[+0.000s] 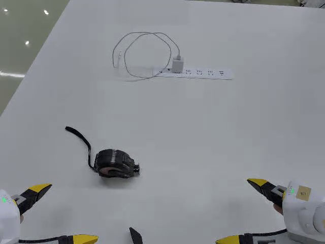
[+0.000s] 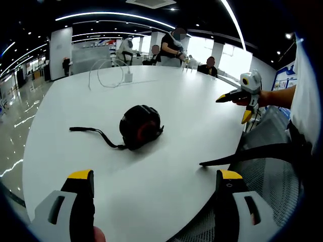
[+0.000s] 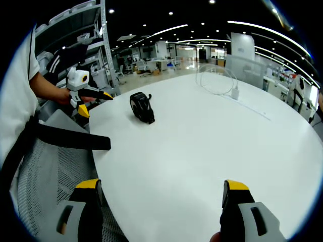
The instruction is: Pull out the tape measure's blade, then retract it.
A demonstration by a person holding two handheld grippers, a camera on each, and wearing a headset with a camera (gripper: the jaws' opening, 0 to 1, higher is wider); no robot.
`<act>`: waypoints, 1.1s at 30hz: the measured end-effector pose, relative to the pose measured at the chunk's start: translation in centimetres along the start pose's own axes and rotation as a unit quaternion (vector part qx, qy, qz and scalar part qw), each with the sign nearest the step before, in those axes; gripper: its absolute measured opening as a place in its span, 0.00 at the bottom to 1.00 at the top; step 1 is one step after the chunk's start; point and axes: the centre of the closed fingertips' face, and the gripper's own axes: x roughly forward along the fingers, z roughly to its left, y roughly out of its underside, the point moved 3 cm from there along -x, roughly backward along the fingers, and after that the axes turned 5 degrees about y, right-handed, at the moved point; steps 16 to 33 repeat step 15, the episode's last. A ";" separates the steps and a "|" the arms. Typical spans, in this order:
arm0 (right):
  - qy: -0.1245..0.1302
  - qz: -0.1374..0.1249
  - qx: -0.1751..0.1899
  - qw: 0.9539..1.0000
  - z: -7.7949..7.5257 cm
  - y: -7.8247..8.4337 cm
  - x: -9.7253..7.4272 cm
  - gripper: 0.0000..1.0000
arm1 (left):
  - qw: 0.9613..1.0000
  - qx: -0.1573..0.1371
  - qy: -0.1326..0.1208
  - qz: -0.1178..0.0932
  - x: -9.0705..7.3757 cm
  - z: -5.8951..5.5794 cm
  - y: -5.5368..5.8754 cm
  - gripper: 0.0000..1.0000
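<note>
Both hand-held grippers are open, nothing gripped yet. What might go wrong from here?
1. The tape measure lies loose on the smooth table; a pull by the right hand-held gripper may drag it unless the left hand-held gripper pins it.
2. Its strap lies spread beside it; the left one might pinch that instead.

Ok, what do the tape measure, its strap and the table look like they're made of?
Tape measure: probably black plastic or rubber, dull sheen. Strap: likely woven fabric, limp and curved. Table: smooth white laminate perhaps, faintly glossy.
</note>
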 end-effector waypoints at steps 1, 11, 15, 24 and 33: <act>0.000 0.000 0.000 1.000 0.0 0.0 0.0 0.99 | 1.000 0.000 0.000 0.000 0.0 0.0 0.0 0.99; 0.002 -0.001 0.000 1.000 0.1 -0.1 -0.1 0.98 | 1.000 0.000 0.001 -0.002 -0.1 -0.1 -0.1 0.98; 0.003 -0.001 0.000 1.000 0.1 -0.1 -0.1 0.98 | 1.000 0.000 0.002 -0.002 -0.1 0.0 -0.1 0.98; 0.003 -0.001 0.000 1.000 0.1 -0.1 -0.1 0.98 | 1.000 0.000 0.002 -0.002 -0.1 0.0 -0.1 0.98; 0.003 -0.001 0.000 1.000 0.1 -0.1 -0.1 0.98 | 1.000 0.000 0.002 -0.002 -0.1 0.0 -0.1 0.98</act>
